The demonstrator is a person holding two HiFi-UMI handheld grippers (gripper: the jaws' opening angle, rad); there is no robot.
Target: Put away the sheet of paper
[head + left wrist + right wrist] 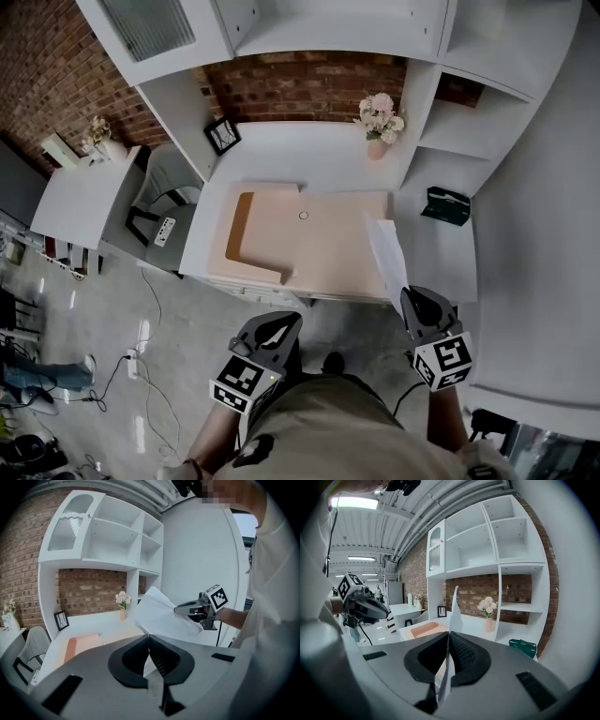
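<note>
R gripper [412, 295] clamped shut on the sheet of paper [386, 251] by its near edge, held upright so it clears the desk [281, 150]. L gripper [284, 322] closed, prob empty.

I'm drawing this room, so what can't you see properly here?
Any print on the thin white sheet of paper: edge-on in the right gripper view, too small elsewhere.
Picture in the small black frame: too small everywhere.
Inside the dark green box: head view shows only outside.
Behind the frosted glass cupboard door, head view: hidden.
</note>
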